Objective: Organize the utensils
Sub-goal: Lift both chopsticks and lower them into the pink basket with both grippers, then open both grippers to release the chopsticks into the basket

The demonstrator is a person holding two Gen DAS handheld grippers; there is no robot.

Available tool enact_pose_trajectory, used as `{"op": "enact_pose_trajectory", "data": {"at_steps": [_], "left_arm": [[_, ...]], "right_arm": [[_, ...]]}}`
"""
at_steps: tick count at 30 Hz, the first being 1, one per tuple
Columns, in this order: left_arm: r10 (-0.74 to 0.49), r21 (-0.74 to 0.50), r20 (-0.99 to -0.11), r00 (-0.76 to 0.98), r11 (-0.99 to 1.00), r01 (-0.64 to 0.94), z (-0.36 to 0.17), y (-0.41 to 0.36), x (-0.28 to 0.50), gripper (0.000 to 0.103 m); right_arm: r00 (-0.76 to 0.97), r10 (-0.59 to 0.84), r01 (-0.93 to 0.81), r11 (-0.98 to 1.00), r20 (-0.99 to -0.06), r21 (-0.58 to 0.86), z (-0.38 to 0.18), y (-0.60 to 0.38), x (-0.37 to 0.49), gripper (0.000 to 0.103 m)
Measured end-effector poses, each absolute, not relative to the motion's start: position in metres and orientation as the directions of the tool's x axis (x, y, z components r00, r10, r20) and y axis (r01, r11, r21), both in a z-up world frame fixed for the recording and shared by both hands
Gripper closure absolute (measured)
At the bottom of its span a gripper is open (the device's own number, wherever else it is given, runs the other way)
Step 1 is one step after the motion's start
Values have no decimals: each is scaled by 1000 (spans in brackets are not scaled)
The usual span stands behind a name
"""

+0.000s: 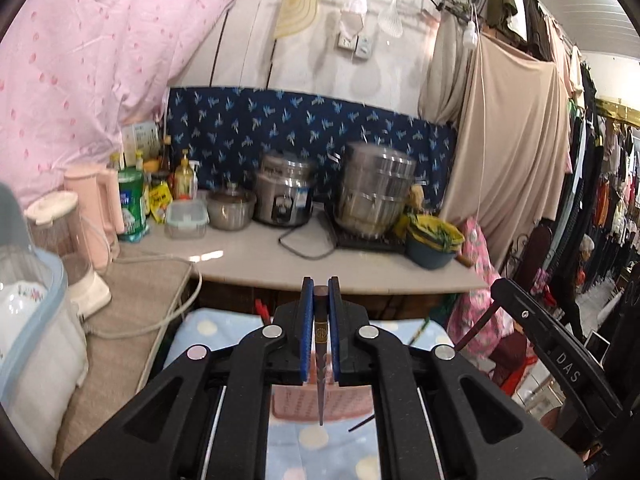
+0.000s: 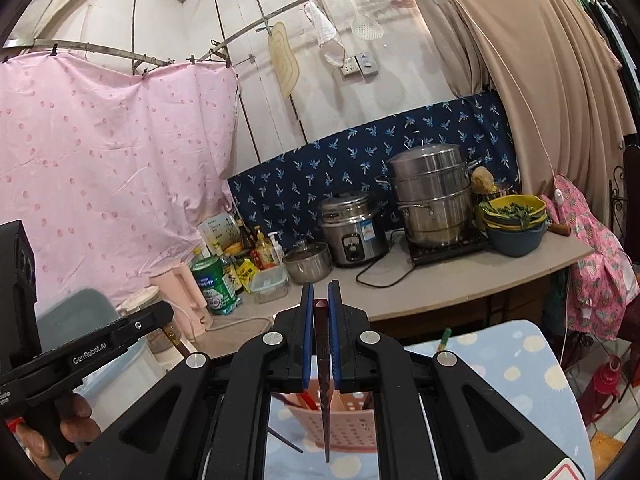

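Observation:
My left gripper is shut on a dark brown chopstick that hangs tip down over a pink perforated utensil basket. My right gripper is shut on another dark chopstick, tip down in front of the same pink basket, which holds a red utensil and other sticks. A loose chopstick lies on the dotted blue cloth left of the basket. The left gripper's body shows at the right view's left edge.
Behind is a counter with a rice cooker, a steel steamer, a small pot, bottles, a pink kettle and a blender. A lidded plastic box stands at the left.

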State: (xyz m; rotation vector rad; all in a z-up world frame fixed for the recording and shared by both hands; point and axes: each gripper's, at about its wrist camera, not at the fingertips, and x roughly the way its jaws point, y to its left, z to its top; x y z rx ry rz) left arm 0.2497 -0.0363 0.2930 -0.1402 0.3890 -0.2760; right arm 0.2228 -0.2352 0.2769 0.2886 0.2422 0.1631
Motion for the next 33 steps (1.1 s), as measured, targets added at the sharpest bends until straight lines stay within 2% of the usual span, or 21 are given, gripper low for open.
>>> {"op": "enact_pose_trajectory", "data": {"at_steps": [8, 19, 26, 27, 31, 33], "left_arm": [[-244, -171, -300, 922, 965, 200, 312, -41, 298, 96], [-243, -173, -423, 873, 967, 185, 238, -48, 329, 96], [-237, -179, -448, 862, 968, 173, 220, -47, 333, 95], [-235, -178, -451, 861, 969, 171, 219, -47, 333, 94], [-213, -160, -444, 870, 975, 157, 218, -47, 326, 74], [-194, -136, -437, 878, 979, 149, 218, -47, 319, 69]], "right_arm": [[965, 183, -124, 950, -186, 288, 301, -235, 281, 96], [928, 176, -79, 955, -330, 287, 223, -236, 323, 96], [901, 179, -80, 964, -395, 254, 195, -229, 326, 96], [899, 178, -80, 965, -400, 249, 193, -229, 325, 96], [903, 162, -70, 970, -397, 235, 195, -229, 316, 93], [905, 163, -73, 970, -393, 234, 197, -230, 311, 93]]}}
